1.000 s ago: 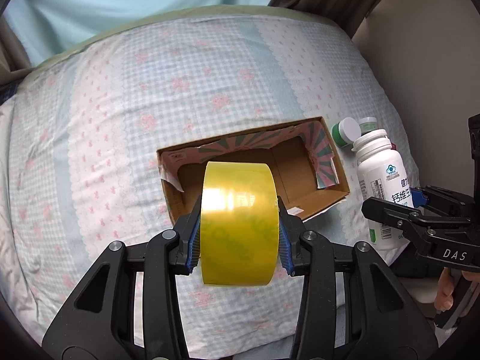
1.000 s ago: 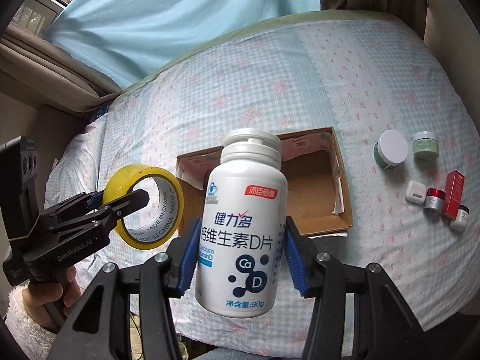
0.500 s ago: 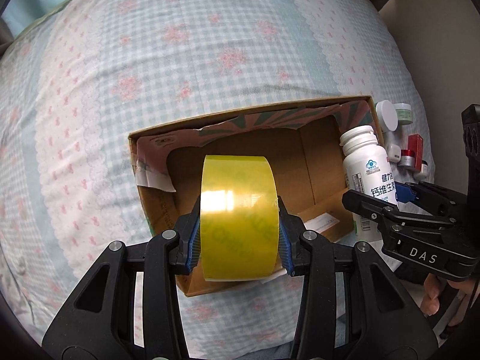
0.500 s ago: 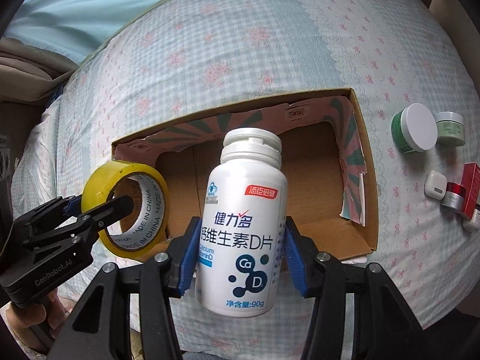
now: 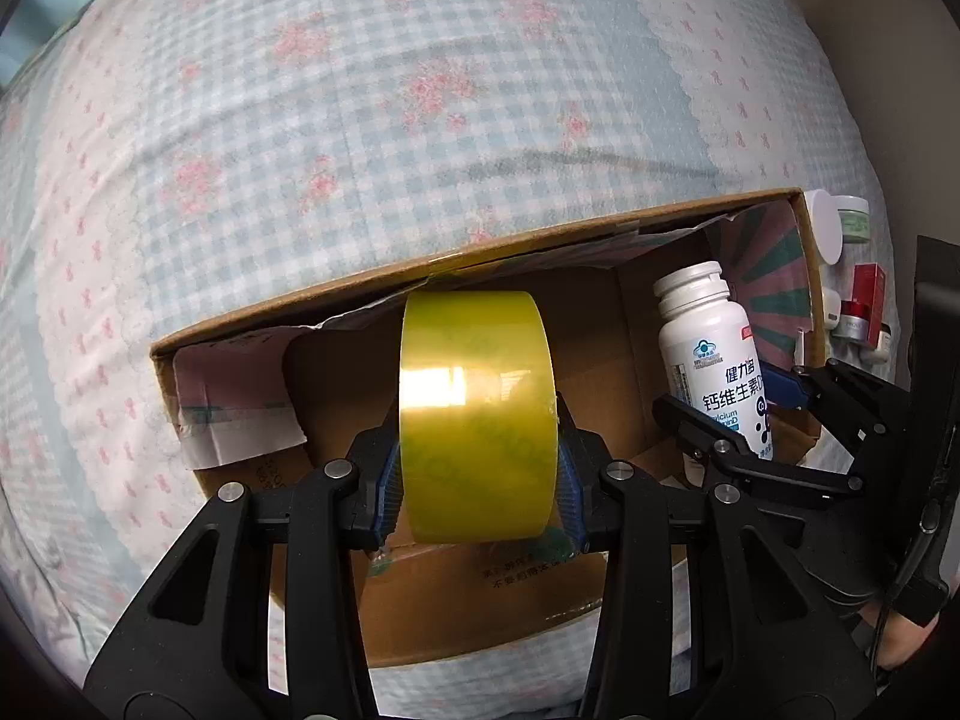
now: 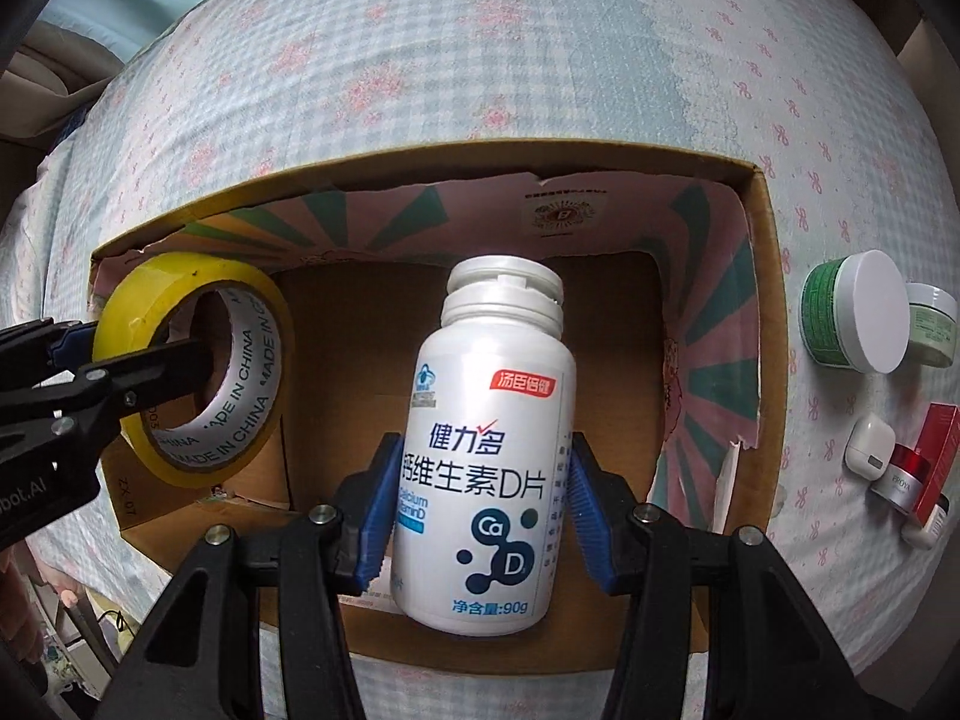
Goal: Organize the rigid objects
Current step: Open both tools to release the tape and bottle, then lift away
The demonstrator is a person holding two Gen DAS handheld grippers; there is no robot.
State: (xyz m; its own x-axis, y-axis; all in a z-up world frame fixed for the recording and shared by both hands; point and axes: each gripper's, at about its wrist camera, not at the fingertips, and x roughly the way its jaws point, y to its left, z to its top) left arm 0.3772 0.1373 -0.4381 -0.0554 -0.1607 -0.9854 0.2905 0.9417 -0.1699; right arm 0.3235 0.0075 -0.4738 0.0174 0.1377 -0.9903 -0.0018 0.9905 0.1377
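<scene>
My left gripper (image 5: 477, 483) is shut on a yellow tape roll (image 5: 474, 384) and holds it upright over the left part of an open cardboard box (image 5: 420, 276). My right gripper (image 6: 480, 510) is shut on a white supplement bottle (image 6: 486, 444) and holds it upright over the middle of the box (image 6: 762, 300). The tape roll (image 6: 198, 360) and the left gripper (image 6: 90, 384) show at the left of the right wrist view. The bottle (image 5: 711, 354) and the right gripper (image 5: 750, 414) show at the right of the left wrist view.
The box lies on a bed with a checked floral sheet (image 6: 480, 60). Right of the box lie a green jar with a white lid (image 6: 858, 321), a smaller pale green jar (image 6: 930, 324), a white case (image 6: 867, 450), a small red jar (image 6: 906, 480) and a red carton (image 6: 939, 456).
Both grippers have moved forward and down toward the box, which now fills more of each view. The tape roll and the bottle are now over the box's opening.
</scene>
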